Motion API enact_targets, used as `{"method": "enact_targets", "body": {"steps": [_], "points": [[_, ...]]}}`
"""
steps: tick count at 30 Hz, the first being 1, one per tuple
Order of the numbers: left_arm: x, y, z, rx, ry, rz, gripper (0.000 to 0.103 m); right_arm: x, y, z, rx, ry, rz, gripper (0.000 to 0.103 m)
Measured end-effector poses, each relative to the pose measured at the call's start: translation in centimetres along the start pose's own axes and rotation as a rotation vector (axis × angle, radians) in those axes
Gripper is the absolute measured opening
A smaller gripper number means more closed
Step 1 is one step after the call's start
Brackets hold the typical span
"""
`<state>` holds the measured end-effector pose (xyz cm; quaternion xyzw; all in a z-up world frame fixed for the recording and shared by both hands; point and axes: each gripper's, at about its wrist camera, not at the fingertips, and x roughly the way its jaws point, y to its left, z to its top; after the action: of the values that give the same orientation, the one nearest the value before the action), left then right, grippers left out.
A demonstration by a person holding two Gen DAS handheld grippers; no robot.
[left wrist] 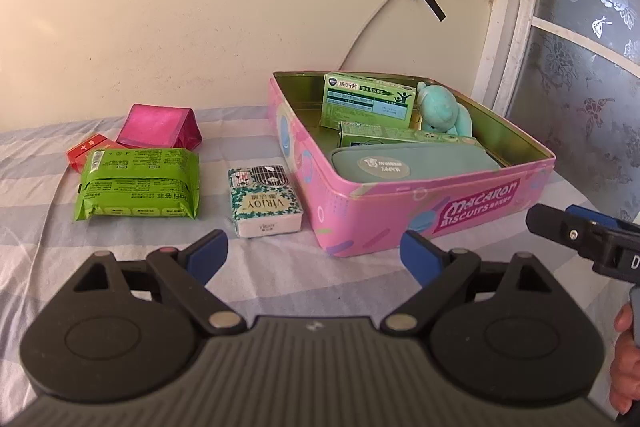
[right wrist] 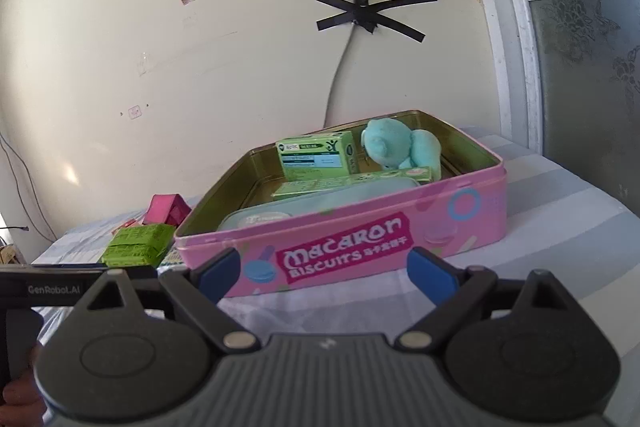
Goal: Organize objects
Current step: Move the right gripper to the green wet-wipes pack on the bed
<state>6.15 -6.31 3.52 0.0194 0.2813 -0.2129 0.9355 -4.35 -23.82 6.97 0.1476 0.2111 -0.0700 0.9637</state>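
Left tool [left wrist: 314, 251] faces one tin [left wrist: 420, 203], four packets outside.

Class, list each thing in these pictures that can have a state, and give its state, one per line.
Pink biscuit tin: lid off, partly filled.
Upper green medicine box: closed, propped up in the tin.
Teal pouch: flat in the tin.
Green wipes pack: sealed, outside the tin.
Tissue pack: outside the tin.
Left claw: open, empty.
Right claw: open, empty.

Soft daylight, sharp focus, fisheye-bowed edges.
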Motion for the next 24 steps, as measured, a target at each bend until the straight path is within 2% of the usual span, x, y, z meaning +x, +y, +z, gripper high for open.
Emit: {"method": "enact_targets", "body": {"steps": [15,24], "points": [[-0.2,2.9,-0.8,-0.028,-0.004,0.063,0.095,0.4,3.6,0.1,-0.066,0.030,0.037,0.094],[0.2,9.5,-1.5,-0.121,0.011,0.184,0.095,1.6,8.5,-1.1,-0.190,0.090,0.135,0.092]]}}
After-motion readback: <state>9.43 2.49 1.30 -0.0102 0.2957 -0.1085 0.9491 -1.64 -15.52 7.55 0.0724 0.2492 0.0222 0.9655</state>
